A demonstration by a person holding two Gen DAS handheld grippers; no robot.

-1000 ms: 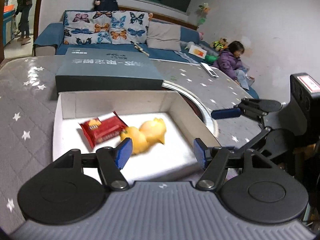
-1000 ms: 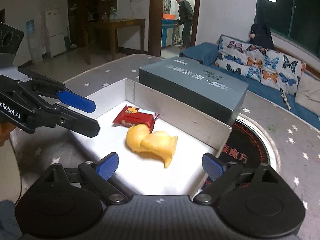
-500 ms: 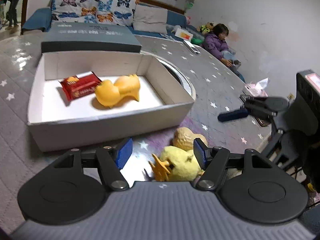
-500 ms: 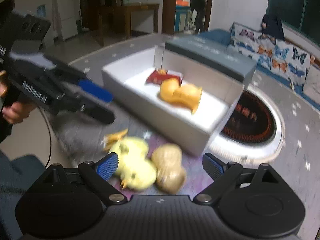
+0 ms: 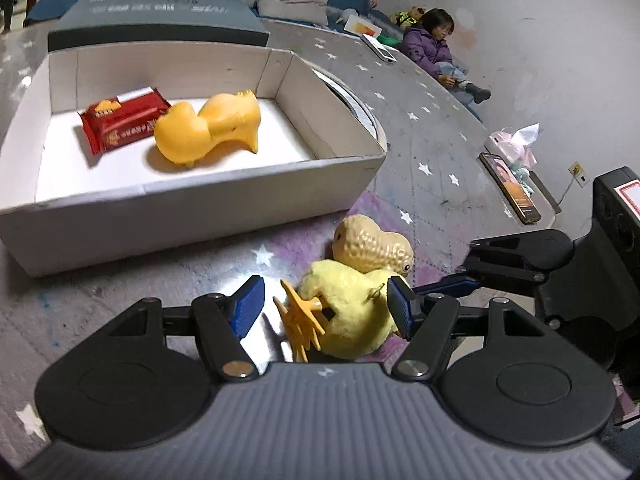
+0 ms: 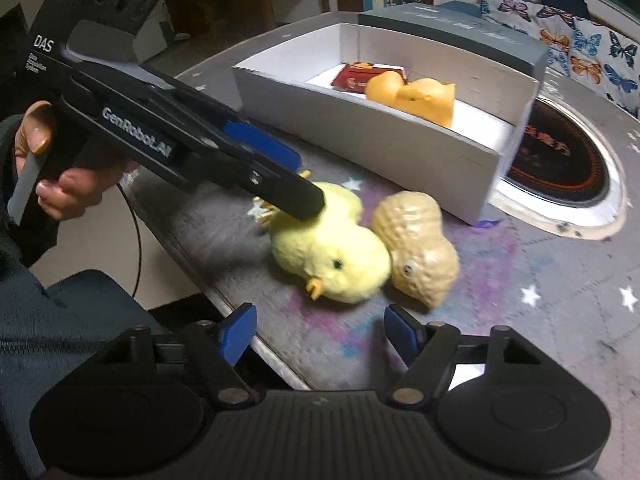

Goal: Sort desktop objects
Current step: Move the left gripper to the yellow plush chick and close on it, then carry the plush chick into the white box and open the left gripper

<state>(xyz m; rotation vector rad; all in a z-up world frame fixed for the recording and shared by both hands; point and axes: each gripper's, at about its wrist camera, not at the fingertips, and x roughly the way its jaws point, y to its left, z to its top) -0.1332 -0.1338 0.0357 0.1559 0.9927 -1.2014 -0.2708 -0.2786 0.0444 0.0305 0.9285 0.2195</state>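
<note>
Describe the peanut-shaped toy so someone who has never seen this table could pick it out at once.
Start at the open white box on the star-patterned grey table. Just outside its near wall two toys lie side by side, touching. The peanut toy is the tan one with a dimpled shell and a small eye, unlike the fuzzy yellow chick beside it.

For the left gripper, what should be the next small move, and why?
Probably close the left gripper on the fluffy yellow chick toy. The toy already lies between its blue pads with a gap on one side, and it is still outside the white cardboard box, beside the tan peanut-shaped toy.
</note>
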